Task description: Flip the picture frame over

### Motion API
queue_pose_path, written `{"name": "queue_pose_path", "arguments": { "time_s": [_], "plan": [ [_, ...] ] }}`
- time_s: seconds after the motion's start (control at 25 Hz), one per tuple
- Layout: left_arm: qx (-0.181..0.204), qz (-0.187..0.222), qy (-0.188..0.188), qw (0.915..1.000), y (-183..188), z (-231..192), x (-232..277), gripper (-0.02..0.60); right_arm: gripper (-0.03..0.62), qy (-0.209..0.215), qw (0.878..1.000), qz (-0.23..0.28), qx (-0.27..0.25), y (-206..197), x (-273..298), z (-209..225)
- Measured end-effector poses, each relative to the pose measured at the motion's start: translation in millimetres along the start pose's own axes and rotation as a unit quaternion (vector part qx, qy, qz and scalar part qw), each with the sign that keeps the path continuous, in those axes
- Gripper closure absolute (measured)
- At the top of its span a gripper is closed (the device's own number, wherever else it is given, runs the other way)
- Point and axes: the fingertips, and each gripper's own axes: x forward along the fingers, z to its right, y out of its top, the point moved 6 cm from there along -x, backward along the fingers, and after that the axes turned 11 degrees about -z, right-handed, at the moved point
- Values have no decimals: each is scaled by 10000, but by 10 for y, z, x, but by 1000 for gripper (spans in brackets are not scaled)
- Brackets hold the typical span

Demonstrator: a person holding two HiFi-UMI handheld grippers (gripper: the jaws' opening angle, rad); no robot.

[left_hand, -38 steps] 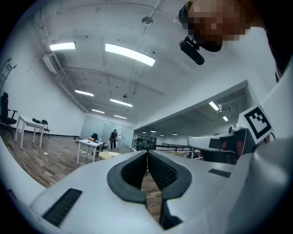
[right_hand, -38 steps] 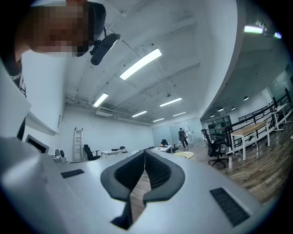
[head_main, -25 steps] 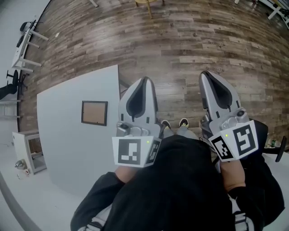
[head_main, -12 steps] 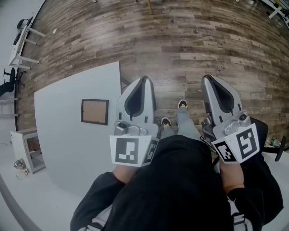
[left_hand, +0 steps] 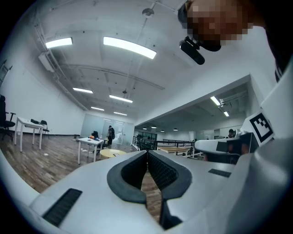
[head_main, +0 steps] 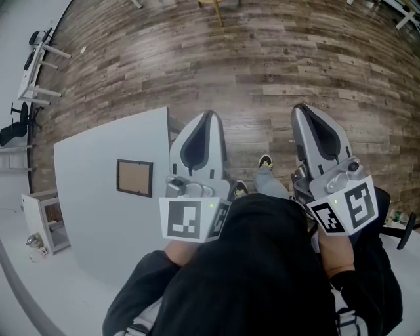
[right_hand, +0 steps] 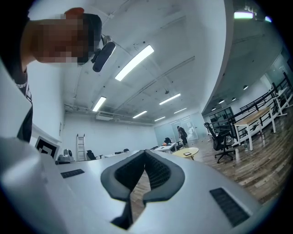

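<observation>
A dark picture frame (head_main: pixel 134 178) with its brown backing up lies flat on the white table (head_main: pixel 98 216), left of me in the head view. My left gripper (head_main: pixel 209 118) is held level above the wood floor, just right of the table's far corner, jaws shut and empty. My right gripper (head_main: pixel 304 110) hangs beside it further right, also shut with nothing in it. In the left gripper view the left gripper (left_hand: pixel 147 152) shows tips touching. The right gripper (right_hand: pixel 145 152) in its own view is likewise closed. Neither gripper view shows the frame.
A small white cabinet (head_main: pixel 44 220) stands at the table's left edge. A white desk (head_main: pixel 36 62) stands at the far left and chair legs (head_main: pixel 216 8) at the top. My feet (head_main: pixel 264 164) are on the plank floor between the grippers. Distant desks (left_hand: pixel 91 144) and people appear in the gripper views.
The table and frame have shifted slightly in the head view as I step; one foot has moved forward. Both grippers stay shut in the same pose.
</observation>
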Motion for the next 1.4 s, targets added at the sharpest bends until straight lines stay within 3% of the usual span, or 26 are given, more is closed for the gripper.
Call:
{"name": "queue_pose_path", "arguments": {
  "time_s": [0.4,0.76,1.08,1.4],
  "plan": [
    [235,-53,198,9995,133,422,856,554,576,136,9998,88,153,144,101,975],
    [389,-186,261,9987,176,531,1196,554,576,152,9991,213,325,182,200,1353],
    [347,-162,153,9991,225,195,1696,554,576,39,9997,107,235,232,706,1545],
    [154,-160,19,9998,350,-538,2271,554,576,2,9999,-105,42,339,1665,1597]
  ]
}}
